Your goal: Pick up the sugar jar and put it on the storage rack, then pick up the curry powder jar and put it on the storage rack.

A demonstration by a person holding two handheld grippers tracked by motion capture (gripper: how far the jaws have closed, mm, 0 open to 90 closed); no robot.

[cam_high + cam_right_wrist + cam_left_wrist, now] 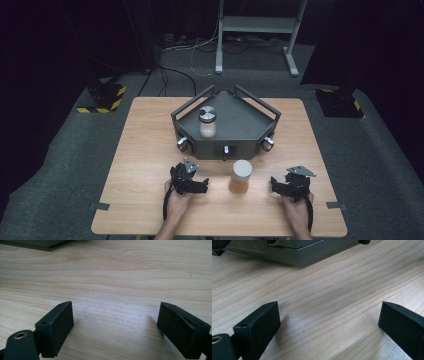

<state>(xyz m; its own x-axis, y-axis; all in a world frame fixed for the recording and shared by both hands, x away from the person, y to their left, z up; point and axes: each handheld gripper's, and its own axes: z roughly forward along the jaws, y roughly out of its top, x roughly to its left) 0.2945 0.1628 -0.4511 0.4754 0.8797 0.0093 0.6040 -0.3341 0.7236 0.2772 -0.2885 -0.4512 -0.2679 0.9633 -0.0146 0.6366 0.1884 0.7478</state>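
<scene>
High view: A person rests the left gripper (196, 184) and the right gripper (286, 187) on a wooden table (145, 150), one on either side of a jar (240, 176) with a pale lid and orange contents. The jar stands upright between them, apart from both, just in front of a dark grey tray (250, 127). A second jar (207, 122), silver-lidded, stands upright inside the tray at its left. The flanking hands suggest a two-handed approach to the near jar.

Left gripper view: The black fingers (262, 325) stand wide apart over bare wood, nothing between them; the tray's grey edge (294, 257) lies ahead.

Right gripper view: The fingers (58, 325) are likewise spread, empty, low over the table, a corner of the tray (32, 243) at the top.
</scene>
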